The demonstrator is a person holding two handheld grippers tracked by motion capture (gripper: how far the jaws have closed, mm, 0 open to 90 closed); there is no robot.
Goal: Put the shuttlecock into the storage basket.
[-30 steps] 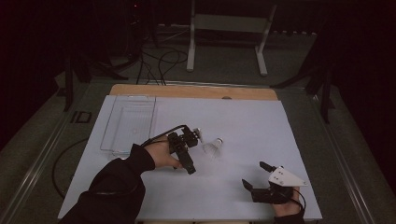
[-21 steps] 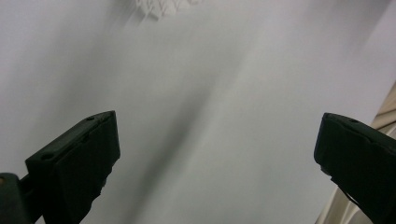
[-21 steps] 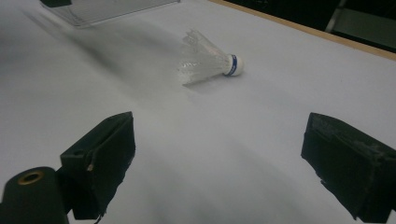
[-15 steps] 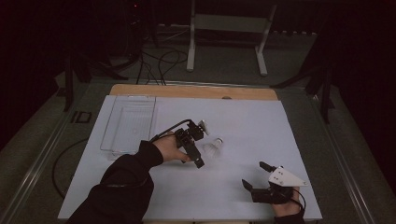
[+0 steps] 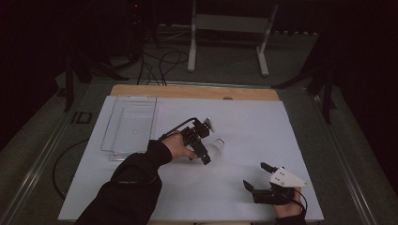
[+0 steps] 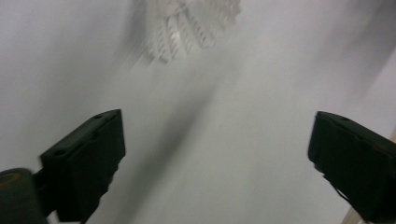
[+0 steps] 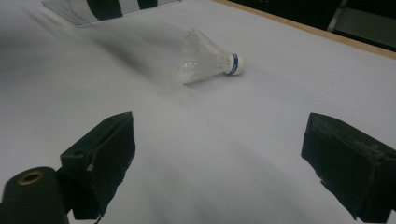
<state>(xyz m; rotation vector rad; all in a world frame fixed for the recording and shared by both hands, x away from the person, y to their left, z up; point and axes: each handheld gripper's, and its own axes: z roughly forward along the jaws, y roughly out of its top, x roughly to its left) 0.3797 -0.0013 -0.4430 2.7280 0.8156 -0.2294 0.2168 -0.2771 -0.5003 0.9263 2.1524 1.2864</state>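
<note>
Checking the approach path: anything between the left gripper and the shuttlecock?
Nothing visible. The left gripper hangs open right beside the shuttlecock, which lies on its side on bare white table. The left gripper view shows only table before the feathers.

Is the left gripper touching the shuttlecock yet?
Apart. In the left gripper view the shuttlecock lies ahead of the open left gripper, with bare table between its feathers and both jaws.

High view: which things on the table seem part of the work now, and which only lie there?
In use, probably:
- shuttlecock, lying on its side
- left gripper, open, beside it

Lying about:
- clear tray, empty
- right gripper, open, resting near the table edge
</note>
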